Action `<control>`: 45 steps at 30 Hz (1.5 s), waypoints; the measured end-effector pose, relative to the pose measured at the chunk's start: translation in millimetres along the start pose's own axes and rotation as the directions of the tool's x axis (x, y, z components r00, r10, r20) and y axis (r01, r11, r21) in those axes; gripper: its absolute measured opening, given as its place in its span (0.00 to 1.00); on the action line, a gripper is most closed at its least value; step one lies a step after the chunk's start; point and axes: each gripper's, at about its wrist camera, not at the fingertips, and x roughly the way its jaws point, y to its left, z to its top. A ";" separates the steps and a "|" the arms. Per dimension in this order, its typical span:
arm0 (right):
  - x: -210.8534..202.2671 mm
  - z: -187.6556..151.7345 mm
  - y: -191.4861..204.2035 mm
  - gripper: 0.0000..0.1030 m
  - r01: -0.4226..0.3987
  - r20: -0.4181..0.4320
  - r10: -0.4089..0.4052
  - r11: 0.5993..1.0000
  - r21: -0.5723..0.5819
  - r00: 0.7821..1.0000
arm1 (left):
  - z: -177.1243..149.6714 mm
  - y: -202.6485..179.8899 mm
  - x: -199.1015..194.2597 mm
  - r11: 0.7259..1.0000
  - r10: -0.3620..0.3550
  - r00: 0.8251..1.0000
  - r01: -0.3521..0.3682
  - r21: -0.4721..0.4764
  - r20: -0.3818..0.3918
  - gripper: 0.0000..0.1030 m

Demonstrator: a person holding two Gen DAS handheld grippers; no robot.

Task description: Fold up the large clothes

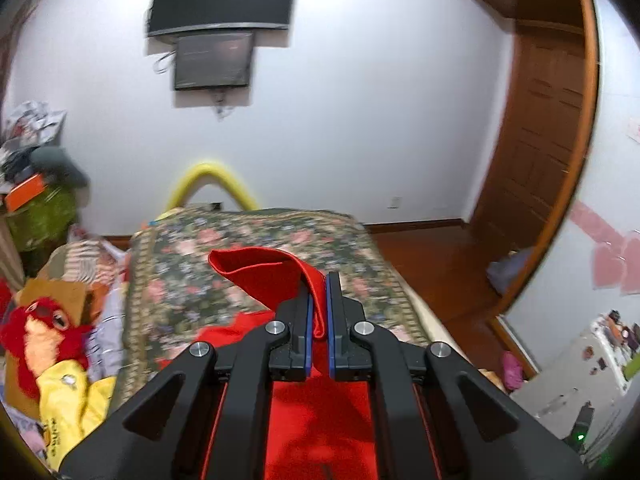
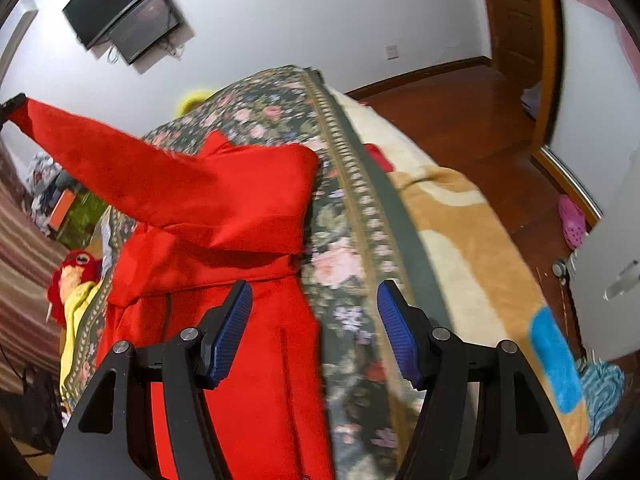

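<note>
One red coat, two grippers, on bed w/ floral cover.
L gripper: jaws clamped on red sleeve end, lifted above cover; sleeve stretched up toward upper left in right wrist view. R gripper: jaws apart, nothing between, over coat's lower edge & cover. Coat body lying lengthwise on cover. Red plush toy beside bed.

Each wrist view looks forward and down along its fingers — both share the floral bedspread and wall screens.
</note>
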 end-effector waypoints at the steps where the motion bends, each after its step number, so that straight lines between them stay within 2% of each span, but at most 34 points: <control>1: 5.0 0.0 6.3 0.59 0.000 -0.009 0.000 1.000 -0.015 1.000 | -3.9 12.3 3.4 1.000 0.017 1.000 -0.017 -0.009 -0.013 0.04; 9: 38.7 3.4 47.8 0.59 0.007 -0.072 -0.015 0.995 -0.102 0.997 | -55.0 98.9 38.3 0.994 0.097 0.985 -0.104 -0.044 -0.143 0.04; 14: 59.1 14.1 66.6 0.59 0.006 -0.097 -0.021 0.989 -0.150 0.995 | -105.3 135.2 68.2 0.988 0.151 0.959 -0.156 -0.002 -0.238 0.04; 16: 65.6 18.7 70.9 0.59 0.005 -0.104 -0.022 0.987 -0.158 0.994 | -123.9 144.7 67.6 0.985 0.169 0.950 -0.174 0.002 -0.263 0.04; 19: 77.1 24.4 76.7 0.59 0.012 -0.118 -0.033 0.985 -0.172 0.992 | -150.4 165.0 75.3 0.976 0.205 0.935 -0.216 -0.009 -0.289 0.04; 22: 88.1 26.2 82.0 0.59 0.015 -0.134 -0.042 0.981 -0.191 0.990 | -176.4 185.2 87.9 0.973 0.206 0.918 -0.229 -0.029 -0.340 0.04; 31: 112.7 21.1 84.4 0.59 0.008 -0.193 -0.045 0.982 -0.191 0.980 | -241.6 213.2 115.2 0.957 0.242 0.851 -0.289 -0.032 -0.467 0.07; 34: 116.3 18.9 85.4 0.59 0.009 -0.204 -0.050 0.981 -0.196 0.978 | -257.7 215.0 124.2 0.956 0.252 0.818 -0.294 0.001 -0.516 0.08; 35: 116.9 18.4 85.6 0.59 0.010 -0.206 -0.052 0.980 -0.199 0.977 | -263.9 215.0 127.2 0.953 0.267 0.800 -0.303 0.023 -0.537 0.10; 38: 117.4 19.2 85.5 0.59 0.011 -0.208 -0.055 0.978 -0.206 0.976 | -277.2 215.3 130.4 0.947 0.295 0.761 -0.314 0.070 -0.577 0.27; 40: 116.1 21.7 86.6 0.59 0.013 -0.203 -0.057 0.977 -0.213 0.977 | -280.1 213.2 124.7 0.949 0.296 0.765 -0.305 0.083 -0.572 0.34; 45: 112.1 36.2 92.6 0.59 0.014 -0.177 -0.059 0.969 -0.245 0.982 | -267.3 201.0 105.6 0.964 0.259 0.792 -0.251 0.091 -0.552 0.36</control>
